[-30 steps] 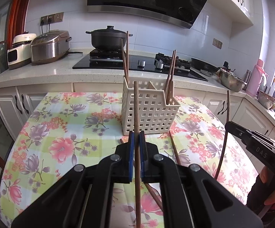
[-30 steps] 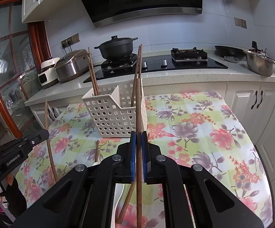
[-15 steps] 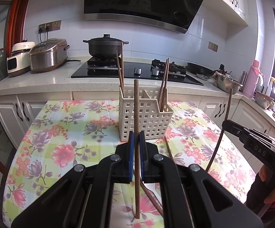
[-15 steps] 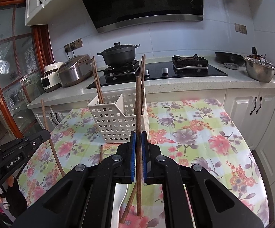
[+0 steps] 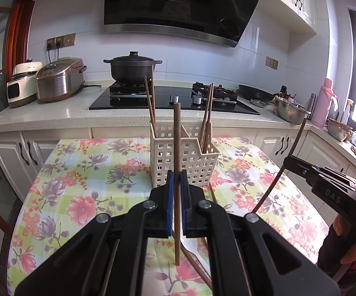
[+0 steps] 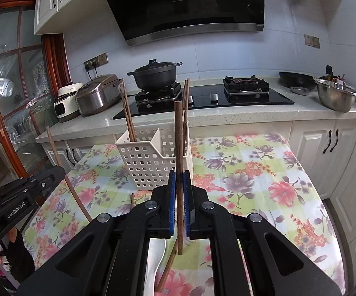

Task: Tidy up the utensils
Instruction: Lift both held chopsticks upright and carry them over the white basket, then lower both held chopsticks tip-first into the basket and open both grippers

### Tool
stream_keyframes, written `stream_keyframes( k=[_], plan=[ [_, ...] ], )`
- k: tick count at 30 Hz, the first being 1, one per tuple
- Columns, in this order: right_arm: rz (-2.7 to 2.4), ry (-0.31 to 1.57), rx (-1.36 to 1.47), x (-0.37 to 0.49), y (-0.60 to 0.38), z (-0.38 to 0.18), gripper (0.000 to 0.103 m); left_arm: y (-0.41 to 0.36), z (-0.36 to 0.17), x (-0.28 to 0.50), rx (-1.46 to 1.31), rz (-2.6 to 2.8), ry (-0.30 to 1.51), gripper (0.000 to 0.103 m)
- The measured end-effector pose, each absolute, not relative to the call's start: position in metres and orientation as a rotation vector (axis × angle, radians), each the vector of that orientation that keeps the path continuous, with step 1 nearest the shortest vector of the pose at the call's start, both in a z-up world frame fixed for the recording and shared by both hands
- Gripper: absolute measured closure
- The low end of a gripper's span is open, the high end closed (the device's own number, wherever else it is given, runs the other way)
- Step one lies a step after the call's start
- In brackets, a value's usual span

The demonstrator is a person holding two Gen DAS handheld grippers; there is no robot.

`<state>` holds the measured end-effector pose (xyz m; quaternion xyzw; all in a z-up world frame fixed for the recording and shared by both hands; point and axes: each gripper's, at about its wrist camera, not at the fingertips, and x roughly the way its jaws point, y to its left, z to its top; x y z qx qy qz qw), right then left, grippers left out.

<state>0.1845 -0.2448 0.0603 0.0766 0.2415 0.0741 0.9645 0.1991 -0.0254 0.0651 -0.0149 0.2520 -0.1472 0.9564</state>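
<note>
A white perforated utensil basket stands on the floral tablecloth, also in the right wrist view; it holds several brown chopsticks. My left gripper is shut on an upright brown chopstick, held above the table in front of the basket. My right gripper is shut on another upright brown chopstick. Each gripper shows at the edge of the other's view, with its chopstick. A loose chopstick lies on the table below the right gripper.
The table is covered by a floral cloth. Behind it runs a counter with a stove, a black pot, two rice cookers and a steel bowl. White cabinets stand below.
Both grippers have risen and pulled back from the basket, each lifting its chopstick clear of the table. Both stay shut.
</note>
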Motion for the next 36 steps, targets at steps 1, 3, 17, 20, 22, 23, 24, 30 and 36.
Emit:
stream_keyframes(
  k=[1,3,17,20,22,23,24,30,36],
  plan=[
    [0.151,0.487,0.153,0.185,-0.245,0.062,0.097,-0.026,0.066,0.201,-0.028,-0.301,0.511,0.098],
    [0.152,0.486,0.152,0.189,-0.245,0.064,0.097,-0.028,0.069,0.204,-0.021,-0.305,0.51,0.098],
    [0.17,0.511,0.145,0.23,-0.244,0.087,0.097,-0.04,0.1,0.239,0.03,-0.313,0.509,0.098],
    [0.169,0.504,0.127,0.234,-0.242,0.093,0.097,-0.043,0.107,0.244,0.034,-0.316,0.505,0.098],
    [0.17,0.497,0.128,0.238,-0.243,0.099,0.097,-0.045,0.114,0.248,0.035,-0.316,0.497,0.098],
    [0.173,0.495,0.132,0.24,-0.243,0.102,0.097,-0.045,0.119,0.25,0.036,-0.312,0.491,0.098],
    [0.175,0.493,0.136,0.242,-0.244,0.106,0.097,-0.046,0.123,0.252,0.037,-0.31,0.485,0.098],
    [0.177,0.47,0.138,0.258,-0.247,0.133,0.097,-0.048,0.16,0.262,0.047,-0.301,0.446,0.098],
    [0.17,0.445,0.152,0.282,-0.251,0.165,0.097,-0.055,0.209,0.269,0.069,-0.28,0.385,0.098]
  ],
)
